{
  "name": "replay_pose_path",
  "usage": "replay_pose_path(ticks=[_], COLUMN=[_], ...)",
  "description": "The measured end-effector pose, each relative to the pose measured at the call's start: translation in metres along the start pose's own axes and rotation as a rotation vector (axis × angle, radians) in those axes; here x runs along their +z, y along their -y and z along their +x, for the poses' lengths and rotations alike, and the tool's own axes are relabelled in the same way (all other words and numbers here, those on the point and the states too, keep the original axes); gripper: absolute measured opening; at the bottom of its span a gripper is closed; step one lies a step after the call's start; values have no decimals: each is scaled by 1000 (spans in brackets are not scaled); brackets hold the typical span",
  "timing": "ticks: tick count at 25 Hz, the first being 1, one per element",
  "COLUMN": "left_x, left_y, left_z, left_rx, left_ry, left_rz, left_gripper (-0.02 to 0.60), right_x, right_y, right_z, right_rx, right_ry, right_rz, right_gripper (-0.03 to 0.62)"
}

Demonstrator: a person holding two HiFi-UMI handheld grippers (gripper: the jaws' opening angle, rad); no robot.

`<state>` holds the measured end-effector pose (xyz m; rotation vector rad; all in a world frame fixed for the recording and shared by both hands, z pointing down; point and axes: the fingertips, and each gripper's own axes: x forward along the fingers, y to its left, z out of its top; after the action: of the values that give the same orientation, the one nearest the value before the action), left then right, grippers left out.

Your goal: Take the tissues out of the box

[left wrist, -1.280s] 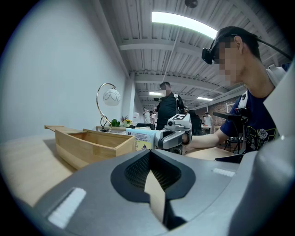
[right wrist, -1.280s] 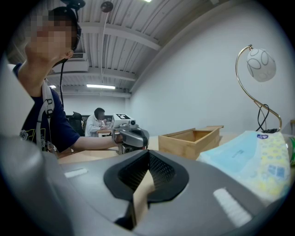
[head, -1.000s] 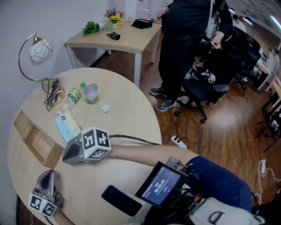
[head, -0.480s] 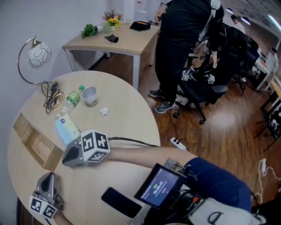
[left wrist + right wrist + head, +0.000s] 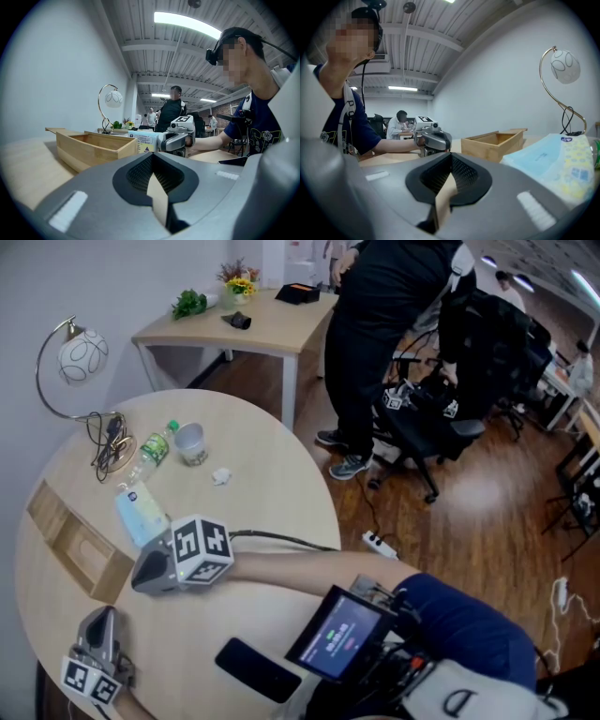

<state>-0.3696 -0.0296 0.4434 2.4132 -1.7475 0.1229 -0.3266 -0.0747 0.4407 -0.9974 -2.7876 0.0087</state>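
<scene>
The pack (image 5: 142, 514) is a soft plastic sleeve of tissues, so I judge it light, squashy and a little slick; it would crumple rather than break. A pinch across 1 short end looks the safest hold, since a grip on the broad face would likely slide off the film.

It is pale blue and white, with a yellow-flecked patch and a small label (print too small to read). It lies flat on the table (image 5: 262, 493), outside the box (image 5: 89, 152) and just beside the end nearest the right gripper (image 5: 139, 575). From above the box looks empty.

The right gripper sits right next to the pack, its 2 jaws pressed together on nothing. The left gripper (image 5: 101, 615), nearer the table edge, likewise has its jaws together and empty.
</scene>
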Motion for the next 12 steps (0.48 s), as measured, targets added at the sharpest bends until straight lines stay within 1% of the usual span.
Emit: replay_pose_path(ticks=[12], left_x=[0], left_y=[1], left_z=[0], left_rx=[-3], left_ry=[0], left_rz=[2], left_gripper=[5], right_x=[0], right_y=[-1], right_z=[-1], right_rx=[0], right_ry=[2], right_rz=[0], right_gripper=[6])
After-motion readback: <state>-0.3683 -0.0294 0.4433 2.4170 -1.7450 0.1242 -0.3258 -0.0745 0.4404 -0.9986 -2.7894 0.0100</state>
